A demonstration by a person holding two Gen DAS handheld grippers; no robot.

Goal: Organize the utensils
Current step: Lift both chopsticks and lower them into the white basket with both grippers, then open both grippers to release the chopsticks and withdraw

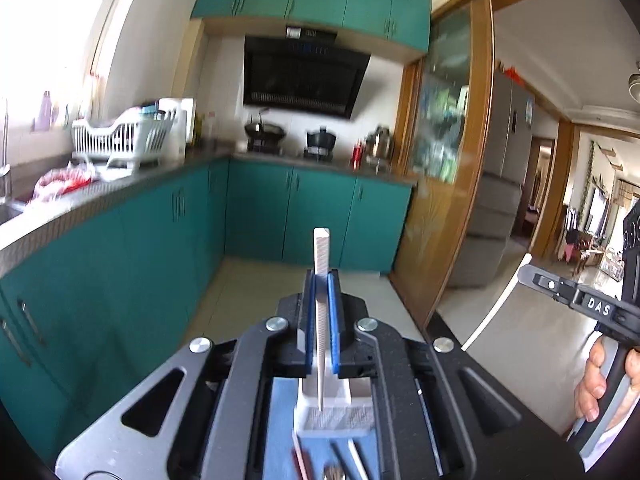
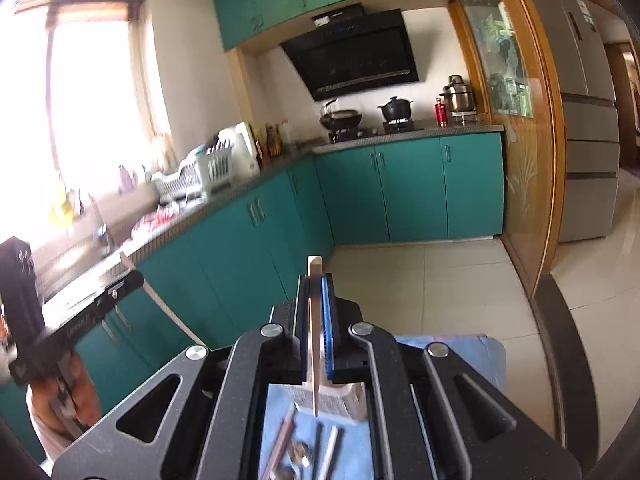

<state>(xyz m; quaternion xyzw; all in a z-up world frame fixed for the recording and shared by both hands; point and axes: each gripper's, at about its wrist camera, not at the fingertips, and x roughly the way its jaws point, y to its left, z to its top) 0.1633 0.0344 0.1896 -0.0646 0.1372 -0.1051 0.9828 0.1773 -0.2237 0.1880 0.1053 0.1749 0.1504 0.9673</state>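
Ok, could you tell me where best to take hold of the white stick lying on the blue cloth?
Probably mid-length, from straight above, jaws across its narrow width: the white stick lies flat on the blue cloth, long and thin. A dark stick lies close beside it, so open only slightly.
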